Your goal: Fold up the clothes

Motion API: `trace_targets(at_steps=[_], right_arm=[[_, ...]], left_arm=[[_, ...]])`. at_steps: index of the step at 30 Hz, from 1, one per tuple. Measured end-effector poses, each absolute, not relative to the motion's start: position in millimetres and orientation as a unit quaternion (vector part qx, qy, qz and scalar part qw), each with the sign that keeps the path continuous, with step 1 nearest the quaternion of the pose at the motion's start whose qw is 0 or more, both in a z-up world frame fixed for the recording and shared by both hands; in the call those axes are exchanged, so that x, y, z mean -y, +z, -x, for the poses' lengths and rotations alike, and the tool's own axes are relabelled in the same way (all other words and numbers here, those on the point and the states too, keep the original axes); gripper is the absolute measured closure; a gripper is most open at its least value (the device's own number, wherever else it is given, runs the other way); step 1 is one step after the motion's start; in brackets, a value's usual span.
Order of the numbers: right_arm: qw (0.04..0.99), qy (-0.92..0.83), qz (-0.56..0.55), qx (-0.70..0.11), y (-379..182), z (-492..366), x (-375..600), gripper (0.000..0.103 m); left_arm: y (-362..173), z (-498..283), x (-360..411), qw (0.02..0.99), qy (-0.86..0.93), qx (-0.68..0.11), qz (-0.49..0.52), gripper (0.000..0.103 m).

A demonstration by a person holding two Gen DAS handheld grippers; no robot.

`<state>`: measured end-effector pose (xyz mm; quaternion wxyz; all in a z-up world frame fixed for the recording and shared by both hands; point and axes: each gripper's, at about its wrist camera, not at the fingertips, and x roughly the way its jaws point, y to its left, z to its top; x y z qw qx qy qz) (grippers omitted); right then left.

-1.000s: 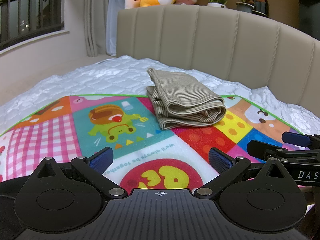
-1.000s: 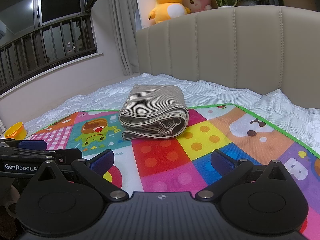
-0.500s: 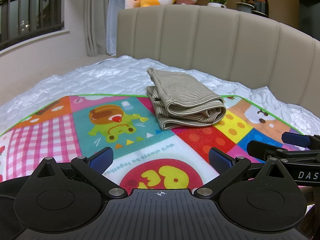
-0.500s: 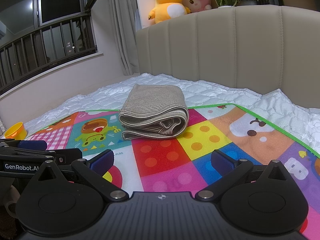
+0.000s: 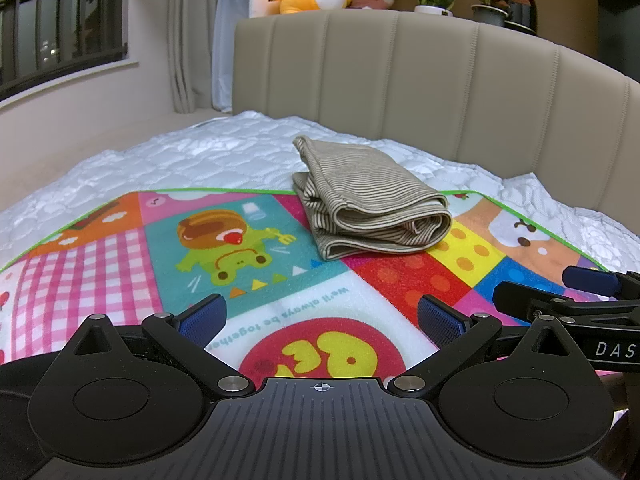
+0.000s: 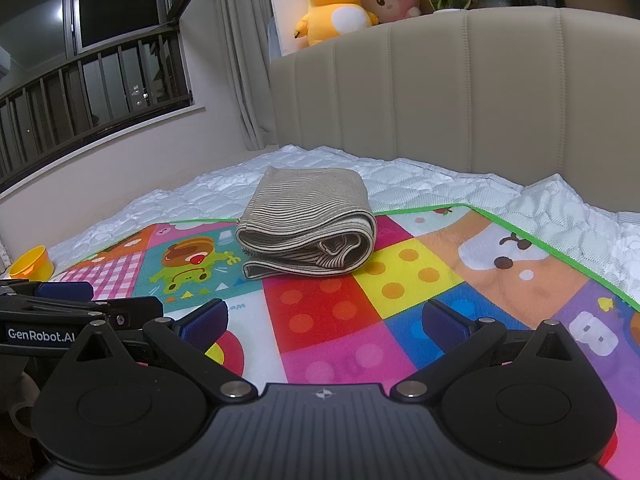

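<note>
1. Nothing has moved since the earlier frames; both grippers and the cloth stay where they were.
2. Nearest, the left gripper (image 5: 320, 316) and the right gripper (image 6: 326, 318) hover low over the colourful play mat (image 6: 332, 320), side by side, both with jaws wide apart and empty.
3. Farther, the folded striped garment (image 6: 308, 224) lies at the mat's far edge, partly on the white quilted mattress (image 5: 192, 160).
4. Behind stands the beige headboard (image 5: 440, 92).

Sharp, evenly lit, fisheye-bent edges
</note>
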<state>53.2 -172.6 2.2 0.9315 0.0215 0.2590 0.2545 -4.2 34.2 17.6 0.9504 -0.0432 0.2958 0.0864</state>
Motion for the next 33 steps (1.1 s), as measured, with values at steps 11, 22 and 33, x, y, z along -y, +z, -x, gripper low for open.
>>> trace_targets(at_steps=[11, 22, 33], right_arm=[[0.931, 0.254, -0.021, -0.262, 1.6, -53.5, 173.3, 0.0], [0.931, 0.254, -0.022, -0.261, 1.9, -52.9, 172.5, 0.0], [0.931, 0.254, -0.024, -0.261, 1.1, -53.5, 172.7, 0.0]], left_arm=[[17.4, 4.6, -34.0, 0.951, 0.086, -0.295, 0.043, 0.0], [17.5, 4.8, -33.0, 0.951, 0.087, -0.295, 0.044, 0.0], [17.8, 4.4, -33.7, 0.951, 0.088, -0.292, 0.043, 0.0]])
